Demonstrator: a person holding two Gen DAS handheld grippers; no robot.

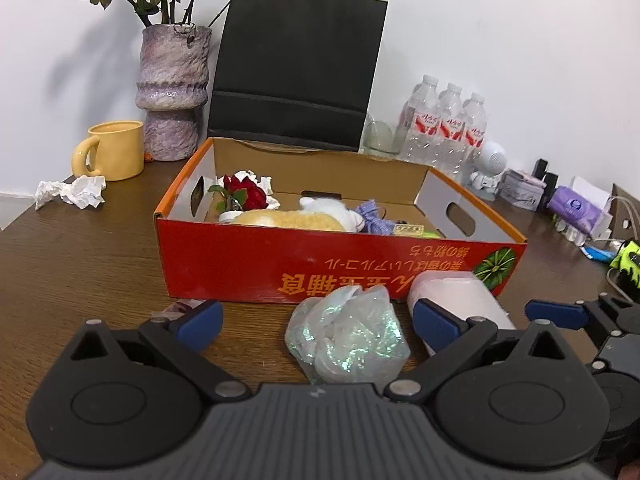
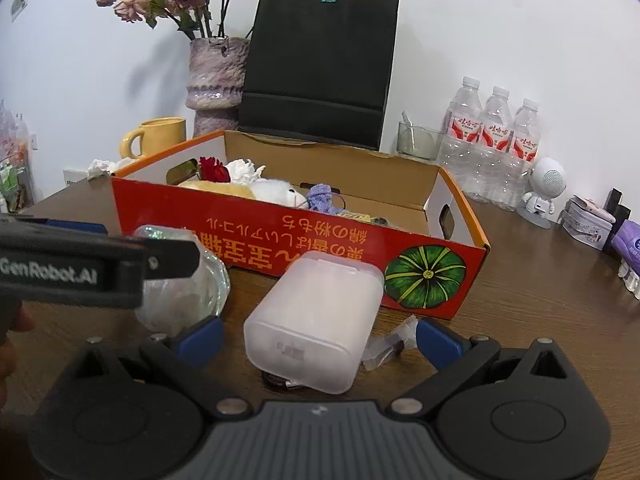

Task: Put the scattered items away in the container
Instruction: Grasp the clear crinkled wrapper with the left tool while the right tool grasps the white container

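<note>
A red cardboard box (image 1: 240,256) stands open on the wooden table, holding a plush toy (image 1: 304,216), a red rose (image 1: 244,194) and a purple bow (image 1: 374,216). An iridescent crumpled wrapper (image 1: 348,336) lies in front of it, between the spread fingers of my open left gripper (image 1: 316,326). A frosted white plastic case (image 2: 316,320) lies on the table between the spread fingers of my open right gripper (image 2: 318,338), apart from both pads. The box (image 2: 248,216) and the wrapper (image 2: 180,292) also show in the right wrist view. The left gripper's body (image 2: 80,264) partly hides the wrapper there.
A yellow mug (image 1: 114,150), crumpled tissue (image 1: 74,192), a purple vase (image 1: 172,92) and a black paper bag (image 1: 296,68) stand behind the box. Water bottles (image 2: 492,144), a glass (image 2: 416,140), a white robot figure (image 2: 544,188) and small items line the right.
</note>
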